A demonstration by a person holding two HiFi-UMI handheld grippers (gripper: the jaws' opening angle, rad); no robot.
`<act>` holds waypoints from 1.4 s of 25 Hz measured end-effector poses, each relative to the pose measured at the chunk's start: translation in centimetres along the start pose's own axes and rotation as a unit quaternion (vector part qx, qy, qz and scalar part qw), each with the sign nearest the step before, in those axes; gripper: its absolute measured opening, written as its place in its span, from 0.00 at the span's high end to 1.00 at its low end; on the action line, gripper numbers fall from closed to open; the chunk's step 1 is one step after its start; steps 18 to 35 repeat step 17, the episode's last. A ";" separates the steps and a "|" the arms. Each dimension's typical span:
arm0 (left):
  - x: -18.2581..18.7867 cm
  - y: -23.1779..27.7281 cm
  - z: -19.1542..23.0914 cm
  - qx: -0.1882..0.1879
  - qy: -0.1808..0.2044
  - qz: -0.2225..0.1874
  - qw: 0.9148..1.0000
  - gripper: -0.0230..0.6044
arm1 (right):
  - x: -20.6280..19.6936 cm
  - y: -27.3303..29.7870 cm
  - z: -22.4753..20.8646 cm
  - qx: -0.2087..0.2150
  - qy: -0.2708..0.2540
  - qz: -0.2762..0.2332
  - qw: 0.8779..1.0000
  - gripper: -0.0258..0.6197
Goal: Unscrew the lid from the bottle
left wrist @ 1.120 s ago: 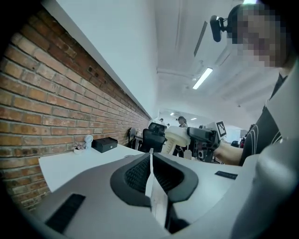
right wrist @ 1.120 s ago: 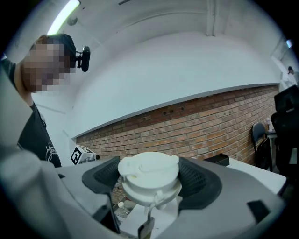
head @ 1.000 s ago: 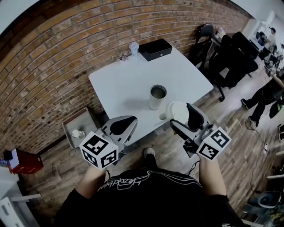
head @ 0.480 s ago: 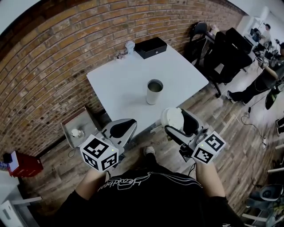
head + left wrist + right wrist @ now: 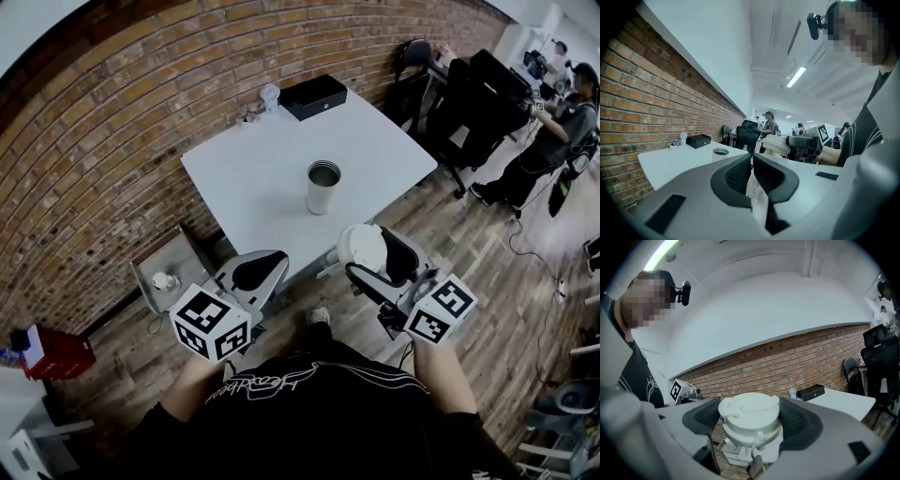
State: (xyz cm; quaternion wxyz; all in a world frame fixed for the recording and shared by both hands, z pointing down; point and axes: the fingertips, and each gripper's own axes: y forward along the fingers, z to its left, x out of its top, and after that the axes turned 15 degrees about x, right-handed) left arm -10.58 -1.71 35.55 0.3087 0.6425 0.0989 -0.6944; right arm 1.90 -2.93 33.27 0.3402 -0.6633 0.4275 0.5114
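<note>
Since the right tool (image 5: 373, 255) clamps the lid (image 5: 360, 246) well off the open bottle (image 5: 323, 187), unscrewing looks done; left tool (image 5: 253, 272) sits closed.

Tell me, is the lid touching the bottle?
Apart. The head view shows the lid held in the right gripper, off the table's near edge, with bare table between it and the open bottle.

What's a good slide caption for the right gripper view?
Right gripper clamps the white lid, brick wall behind.
</note>
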 end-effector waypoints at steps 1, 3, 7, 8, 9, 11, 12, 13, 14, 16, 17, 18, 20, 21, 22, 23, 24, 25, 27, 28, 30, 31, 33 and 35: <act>-0.1 0.0 -0.2 -0.001 0.000 0.001 1.000 0.90 | -0.1 -0.2 0.0 0.000 0.001 0.000 1.000 0.36; -0.3 0.1 -0.5 -0.003 0.000 0.003 1.000 0.90 | -0.2 -0.5 0.1 -0.001 0.003 0.002 1.000 0.36; -0.3 0.0 -0.9 -0.003 0.003 0.004 1.000 0.90 | -0.2 -1.0 0.1 -0.004 0.002 0.001 1.000 0.36; -0.2 0.0 -1.0 -0.002 0.004 0.005 1.000 0.90 | -0.1 -1.1 0.1 -0.004 0.002 -0.002 1.000 0.36; -0.2 0.0 -1.0 -0.001 0.006 0.005 1.000 0.90 | -0.1 -1.2 0.1 -0.004 0.002 -0.004 1.000 0.36; 0.0 0.0 -0.9 0.001 0.008 0.005 1.000 0.90 | 0.1 -1.2 0.0 -0.003 0.001 -0.009 1.000 0.36; 0.1 0.0 -0.8 0.002 0.008 0.004 1.000 0.90 | 0.2 -1.2 0.0 -0.002 0.000 -0.010 1.000 0.36; 0.3 0.1 -0.8 0.003 0.009 0.004 1.000 0.90 | 0.4 -1.2 0.0 -0.002 0.000 -0.011 1.000 0.36; 0.4 0.1 -0.8 0.004 0.009 0.003 1.000 0.90 | 0.5 -1.2 -0.1 -0.002 -0.001 -0.012 1.000 0.36; 0.7 0.2 -0.9 0.003 0.011 0.003 1.000 0.90 | 0.8 -1.4 -0.1 -0.002 -0.002 -0.014 1.000 0.36; 0.9 0.3 -1.0 0.003 0.012 0.003 1.000 0.90 | 1.0 -1.5 -0.2 -0.002 -0.002 -0.015 1.000 0.36; 0.9 0.3 -1.0 0.003 0.012 0.003 1.000 0.90 | 1.0 -1.5 -0.2 -0.002 -0.002 -0.015 1.000 0.36; 0.9 0.3 -1.0 0.003 0.012 0.003 1.000 0.90 | 1.0 -1.5 -0.2 -0.002 -0.002 -0.015 1.000 0.36; 0.9 0.3 -1.0 0.003 0.012 0.003 1.000 0.90 | 1.0 -1.5 -0.2 -0.002 -0.002 -0.015 1.000 0.36; 0.9 0.3 -1.0 0.003 0.012 0.003 1.000 0.90 | 1.0 -1.5 -0.2 -0.002 -0.002 -0.015 1.000 0.36; 0.9 0.3 -1.0 0.003 0.012 0.003 1.000 0.90 | 1.0 -1.5 -0.2 -0.002 -0.002 -0.015 1.000 0.36; 0.9 0.3 -1.0 0.003 0.012 0.003 1.000 0.90 | 1.0 -1.5 -0.2 -0.002 -0.002 -0.015 1.000 0.36; 0.9 0.3 -1.0 0.003 0.012 0.003 1.000 0.90 | 1.0 -1.5 -0.2 -0.002 -0.002 -0.015 1.000 0.36; 0.9 0.3 -1.0 0.003 0.012 0.003 1.000 0.90 | 1.0 -1.5 -0.2 -0.002 -0.002 -0.015 1.000 0.36; 0.9 0.3 -1.0 0.003 0.012 0.003 1.000 0.90 | 1.0 -1.5 -0.2 -0.002 -0.002 -0.015 1.000 0.36; 0.9 0.3 -1.0 0.003 0.012 0.003 1.000 0.90 | 1.0 -1.5 -0.2 -0.002 -0.002 -0.015 1.000 0.36; 0.9 0.3 -1.0 0.003 0.012 0.003 1.000 0.90 | 1.0 -1.5 -0.2 -0.002 -0.002 -0.015 1.000 0.36; 0.9 0.3 -1.0 0.003 0.012 0.003 1.000 0.90 | 1.0 -1.5 -0.2 -0.002 -0.002 -0.015 1.000 0.36; 0.9 0.3 -1.0 0.003 0.012 0.003 1.000 0.90 | 1.0 -1.5 -0.2 -0.002 -0.002 -0.015 1.000 0.36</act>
